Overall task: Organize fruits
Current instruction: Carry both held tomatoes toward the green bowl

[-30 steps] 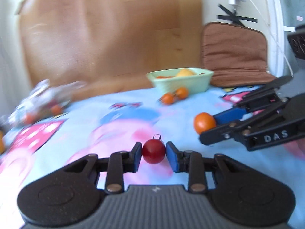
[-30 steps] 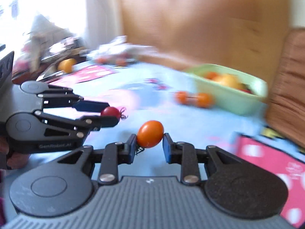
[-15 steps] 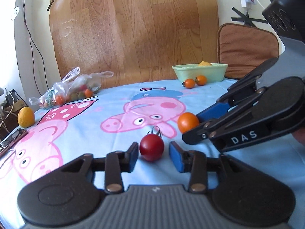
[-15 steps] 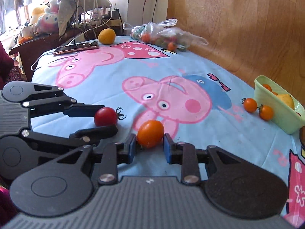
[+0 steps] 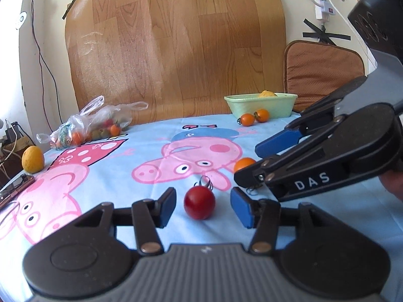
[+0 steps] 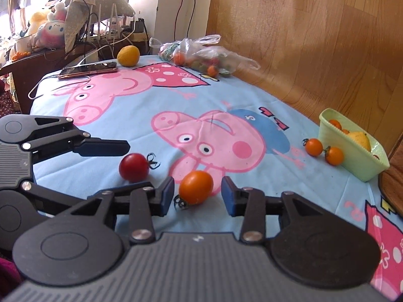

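both tomatoes are down on the bench now. my left tool [image 5: 202,206] is opening around the red tomato [image 5: 199,202], pads clear; right tool [image 6: 197,196] opening around the orange tomato [image 6: 196,187]. green tub [image 6: 352,151] sits far right of frame, nearer my right.

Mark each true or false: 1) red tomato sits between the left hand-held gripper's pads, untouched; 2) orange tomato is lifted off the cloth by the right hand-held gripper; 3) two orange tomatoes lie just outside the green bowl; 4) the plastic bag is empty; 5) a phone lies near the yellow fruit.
1) True. The red tomato rests on the cloth, clear of both pads, as the left hand-held gripper opens.
2) False. The orange tomato lies on the tablecloth between the opening right hand-held gripper pads.
3) True. The two orange tomatoes sit beside the green bowl.
4) False. The plastic bag holds small fruit.
5) True. The phone lies by the yellow fruit.
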`<move>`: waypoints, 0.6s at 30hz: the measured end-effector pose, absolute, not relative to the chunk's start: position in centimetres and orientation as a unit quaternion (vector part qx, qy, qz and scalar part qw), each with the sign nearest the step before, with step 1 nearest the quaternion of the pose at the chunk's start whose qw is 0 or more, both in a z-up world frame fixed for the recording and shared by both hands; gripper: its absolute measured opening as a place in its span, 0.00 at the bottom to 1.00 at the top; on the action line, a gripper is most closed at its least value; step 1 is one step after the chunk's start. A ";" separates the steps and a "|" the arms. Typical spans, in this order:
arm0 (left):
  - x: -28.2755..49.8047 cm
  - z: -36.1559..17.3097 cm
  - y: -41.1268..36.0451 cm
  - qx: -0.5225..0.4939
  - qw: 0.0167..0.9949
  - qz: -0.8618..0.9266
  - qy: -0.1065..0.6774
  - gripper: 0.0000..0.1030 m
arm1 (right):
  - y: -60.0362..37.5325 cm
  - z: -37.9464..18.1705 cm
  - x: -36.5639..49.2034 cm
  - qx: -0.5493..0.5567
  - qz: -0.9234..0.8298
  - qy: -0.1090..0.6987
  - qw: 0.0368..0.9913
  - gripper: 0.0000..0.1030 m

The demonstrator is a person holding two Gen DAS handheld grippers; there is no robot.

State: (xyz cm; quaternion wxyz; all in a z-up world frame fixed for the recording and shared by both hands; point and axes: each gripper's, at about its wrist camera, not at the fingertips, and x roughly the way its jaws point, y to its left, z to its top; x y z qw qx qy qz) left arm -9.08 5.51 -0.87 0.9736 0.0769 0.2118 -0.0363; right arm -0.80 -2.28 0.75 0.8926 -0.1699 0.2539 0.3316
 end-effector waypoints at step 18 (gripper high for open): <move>-8.5 -1.6 5.9 0.059 0.971 -0.045 0.226 0.29 | -2.7 0.6 -1.2 -0.140 0.344 0.266 0.890 0.31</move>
